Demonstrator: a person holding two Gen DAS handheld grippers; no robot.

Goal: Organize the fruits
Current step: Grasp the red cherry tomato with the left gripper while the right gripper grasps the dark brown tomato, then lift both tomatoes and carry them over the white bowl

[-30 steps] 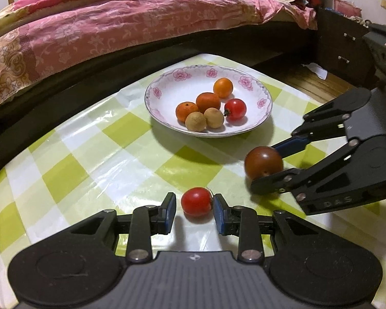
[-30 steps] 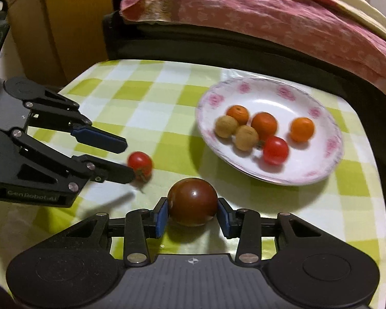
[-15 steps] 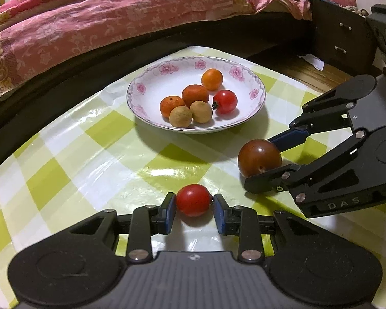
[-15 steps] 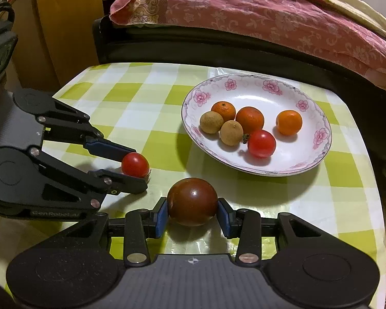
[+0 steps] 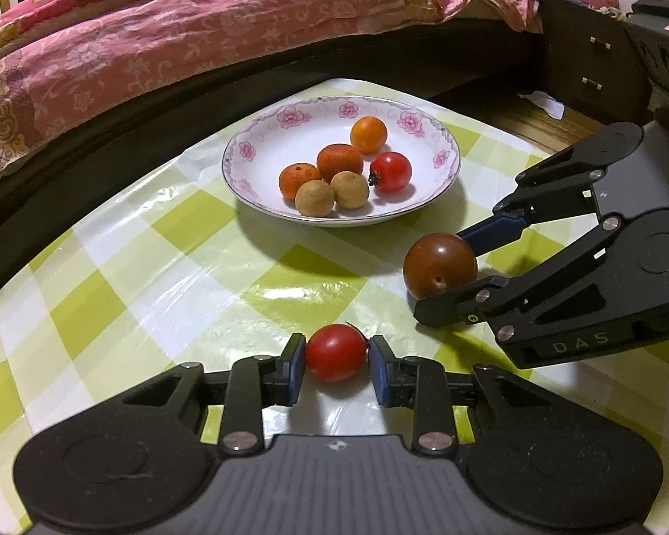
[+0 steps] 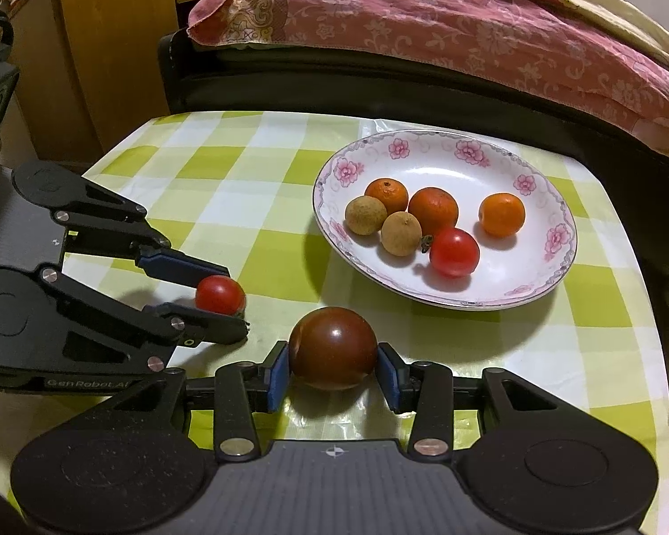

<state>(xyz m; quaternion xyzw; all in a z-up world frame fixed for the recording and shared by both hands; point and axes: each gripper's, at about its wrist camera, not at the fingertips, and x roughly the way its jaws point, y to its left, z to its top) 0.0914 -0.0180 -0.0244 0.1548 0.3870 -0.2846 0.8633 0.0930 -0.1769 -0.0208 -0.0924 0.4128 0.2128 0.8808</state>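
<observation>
Most of the sorting looks done from where I stand. The white shallow plate with pink flowers on its rim [image 5: 441,158], sitting in the upper middle of the left wrist view, already holds six pieces. I count three small orange citrus fruits: one at the back [image 5: 368,134], one in the middle [image 5: 339,162] and one to the left [image 5: 299,179]. There are also two tan, rough-skinned longan-like fruits side by side at the front [image 5: 315,197] [image 5: 349,189], and one red cherry tomato with a green stem [image 5: 391,171] on the right.

Two fruits remain outside the plate, both over the green-and-white checked plastic tablecloth [image 5: 165,276], and each is already in a gripper. The left gripper [image 5: 336,368], at the lower centre of its own view, has its blue pads pressed against either side of a small glossy red cherry tomato [image 5: 336,352]. It sits so low that I cannot tell whether it has left the cloth. The right gripper [image 6: 333,372], lower centre of the right wrist view, is clamped the same way on a large dark brown-red tomato [image 6: 333,347], which is round and shiny.

So that makes eight fruits in all: two red tomatoes, one dark one, three oranges and two longans. I judge that what is left is carrying these last two across the short gap and setting them down in the plate's free space.
</observation>
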